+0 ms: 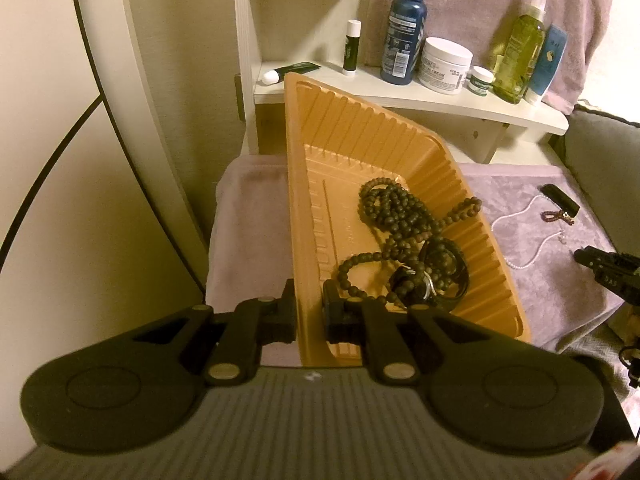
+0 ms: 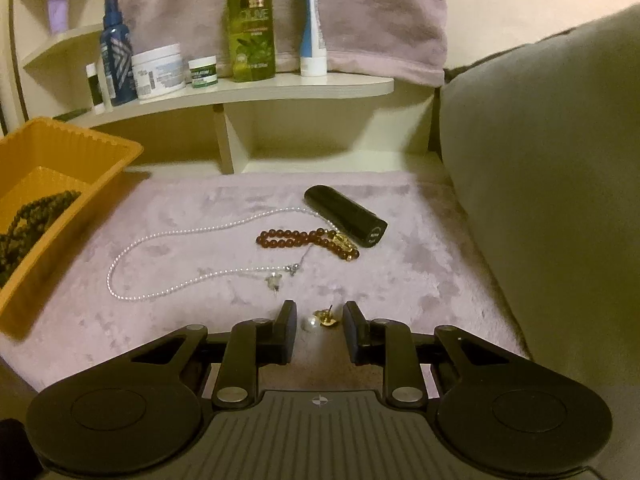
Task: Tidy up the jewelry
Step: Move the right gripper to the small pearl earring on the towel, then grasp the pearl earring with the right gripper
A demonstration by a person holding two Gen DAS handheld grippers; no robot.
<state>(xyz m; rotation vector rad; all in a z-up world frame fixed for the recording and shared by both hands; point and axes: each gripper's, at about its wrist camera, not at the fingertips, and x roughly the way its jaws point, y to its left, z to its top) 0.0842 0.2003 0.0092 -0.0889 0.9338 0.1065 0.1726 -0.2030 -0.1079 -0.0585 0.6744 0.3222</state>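
My left gripper (image 1: 310, 300) is shut on the near wall of an orange tray (image 1: 340, 136) and holds it tilted. In the tray lie dark bead necklaces (image 1: 394, 212) and a black watch (image 1: 436, 276). The tray also shows at the left of the right wrist view (image 2: 80, 148). My right gripper (image 2: 319, 316) is open, with a pearl-and-gold earring (image 2: 320, 320) on the cloth between its fingers. Beyond it lie a white pearl necklace (image 2: 168, 240), a red bead bracelet (image 2: 304, 240), a small clear earring (image 2: 274, 280) and a black tube (image 2: 346, 216).
A mauve cloth (image 2: 400, 280) covers the surface. A white shelf (image 2: 280, 88) behind holds bottles and jars, among them a green bottle (image 2: 250, 20) and a blue bottle (image 1: 402, 28). A grey cushion (image 2: 540, 160) stands at the right. The right gripper shows at the left wrist view's right edge (image 1: 608, 268).
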